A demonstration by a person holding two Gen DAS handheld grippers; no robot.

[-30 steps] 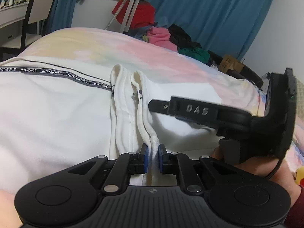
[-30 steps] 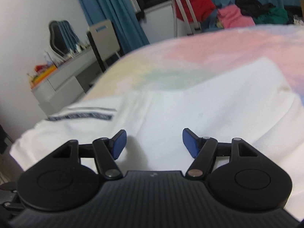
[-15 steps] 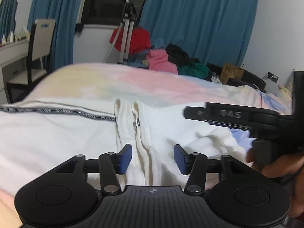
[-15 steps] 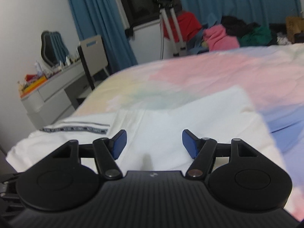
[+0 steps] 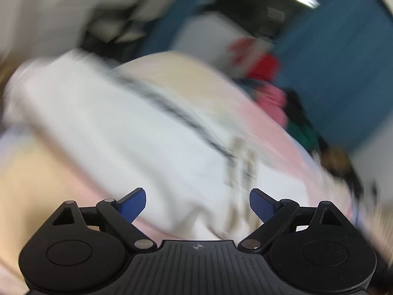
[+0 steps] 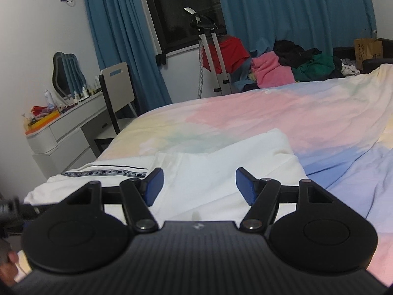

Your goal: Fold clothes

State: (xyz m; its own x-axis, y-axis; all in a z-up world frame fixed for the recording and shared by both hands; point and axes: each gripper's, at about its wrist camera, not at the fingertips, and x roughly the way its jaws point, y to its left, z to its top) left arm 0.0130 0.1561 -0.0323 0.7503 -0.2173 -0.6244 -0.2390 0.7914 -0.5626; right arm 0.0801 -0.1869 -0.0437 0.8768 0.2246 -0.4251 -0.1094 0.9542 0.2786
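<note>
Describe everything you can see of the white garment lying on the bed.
The white garment looks like soft knit cloth, folded over into a broad flat shape on the pastel bedsheet. A dark band with small white lettering runs along one part near the bed's edge. Its top layer shows a few low creases and a rounded far corner. It rests only on the sheet; the right gripper hangs open near it, holding nothing. The left wrist view is too blurred to add detail.

The left gripper (image 5: 197,202) is opening, its 2 blue pads wide apart with nothing pinched between them, though blur clouds the view. The right gripper (image 6: 199,185) stands partly spread, its fingers empty.
</note>
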